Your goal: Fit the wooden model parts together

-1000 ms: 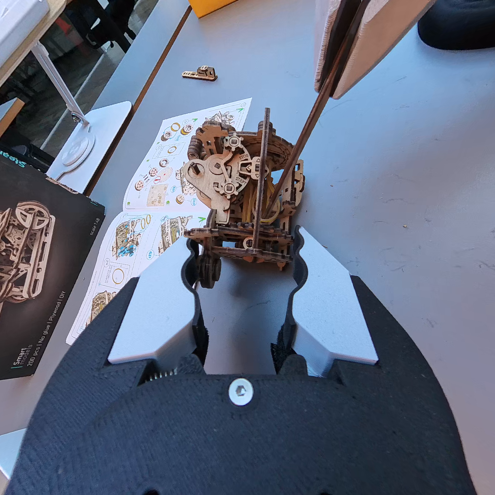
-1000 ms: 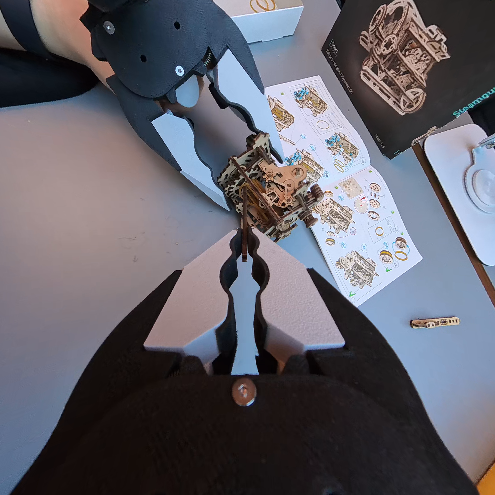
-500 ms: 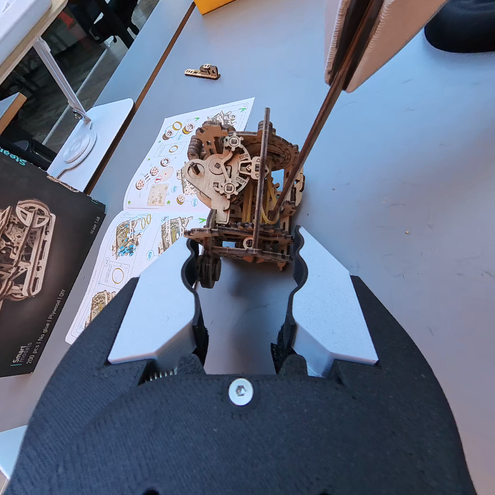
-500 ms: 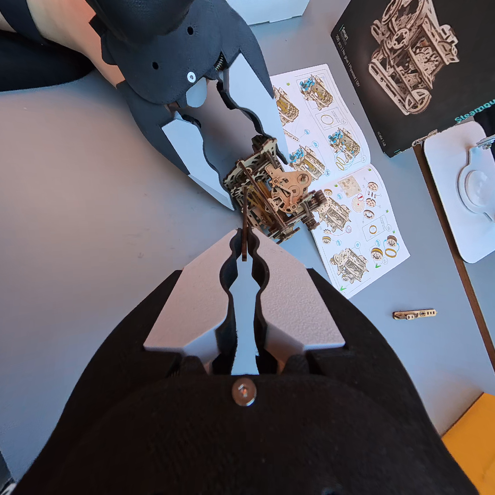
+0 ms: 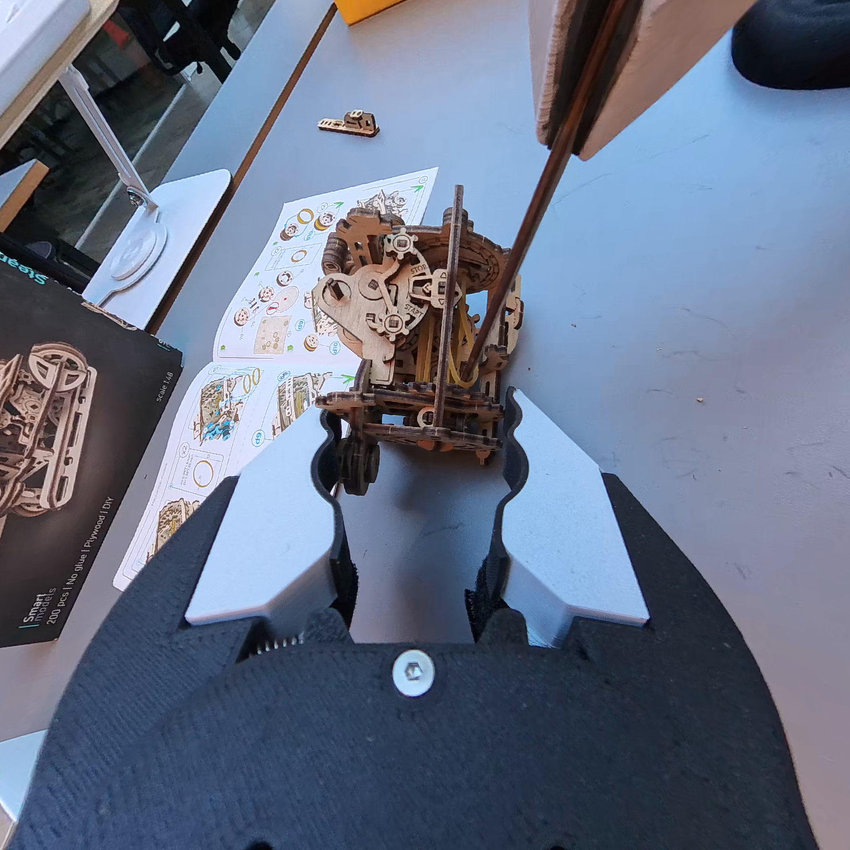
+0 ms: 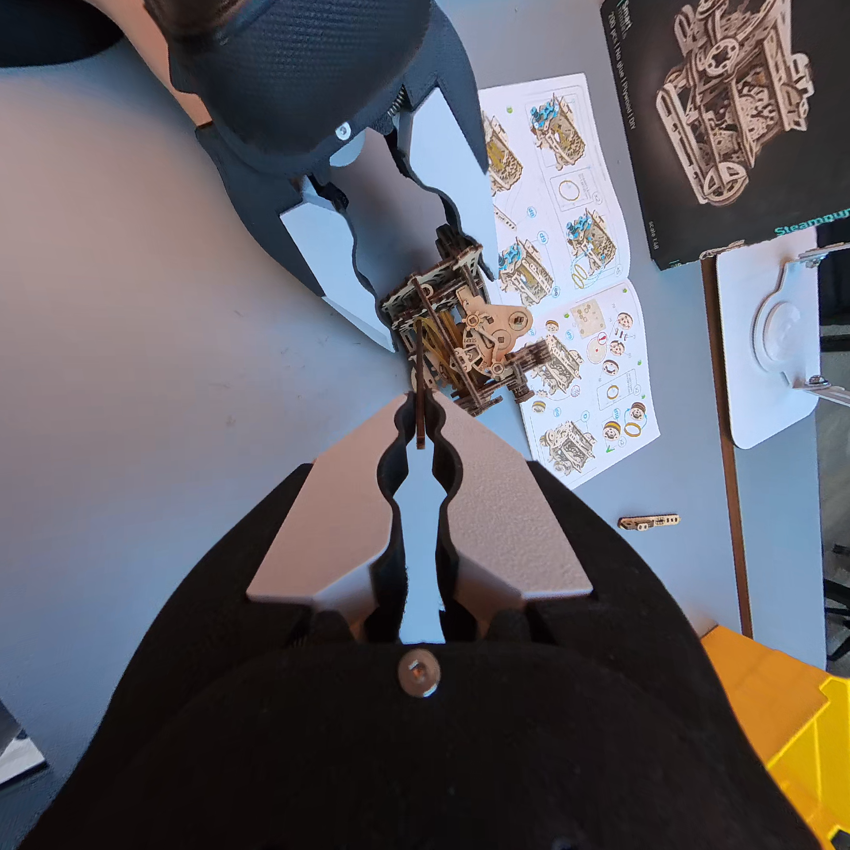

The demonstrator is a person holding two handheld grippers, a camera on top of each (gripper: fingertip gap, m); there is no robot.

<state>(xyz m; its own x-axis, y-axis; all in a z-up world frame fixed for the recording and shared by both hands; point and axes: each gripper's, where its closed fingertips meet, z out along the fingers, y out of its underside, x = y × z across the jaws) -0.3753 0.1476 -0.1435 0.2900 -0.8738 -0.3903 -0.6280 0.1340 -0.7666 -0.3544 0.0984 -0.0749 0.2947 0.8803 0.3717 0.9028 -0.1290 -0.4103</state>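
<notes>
Left claw [image 5: 416,414] brackets the wooden model [image 5: 414,331].

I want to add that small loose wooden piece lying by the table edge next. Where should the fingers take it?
Grip the small loose wooden piece across its two long edges near the middle, coming straight down from above. It lies flat on the grey table, long and narrow, with free space all round, so the short width fits between the fingers.

We see the wooden model [image 5: 414,340], a laser-cut plywood mechanism of gears, cams and yellow rubber bands, standing tilted near the table's [image 5: 690,414] left edge, partly on the leaflet. A thin dark wooden stick [image 5: 515,257] slants into its top; another stands upright.
</notes>
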